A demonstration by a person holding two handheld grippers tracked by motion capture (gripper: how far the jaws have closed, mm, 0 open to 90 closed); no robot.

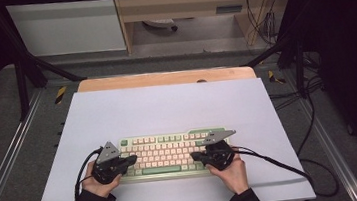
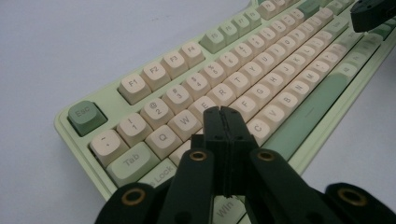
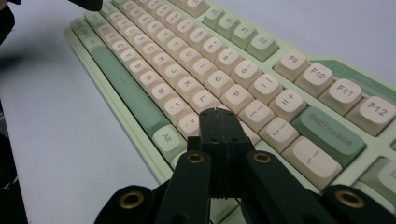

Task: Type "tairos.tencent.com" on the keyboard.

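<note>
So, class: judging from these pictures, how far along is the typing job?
Done: the keyboard lies on the white mat, and both grippers are placed over it. In hand: the left gripper is shut above the left-hand letter keys; the right gripper is shut near the P key. Left: whether any key has been pressed cannot be told.

The high view looks forward and down from the person's side, far enough to take in the whole table [image 1: 167, 106]. Each gripper view sits low and close behind its own jaws, looking slantwise along the keyboard [image 1: 172, 153] toward its opposite end. All three views share the keyboard near the table's front edge.
</note>
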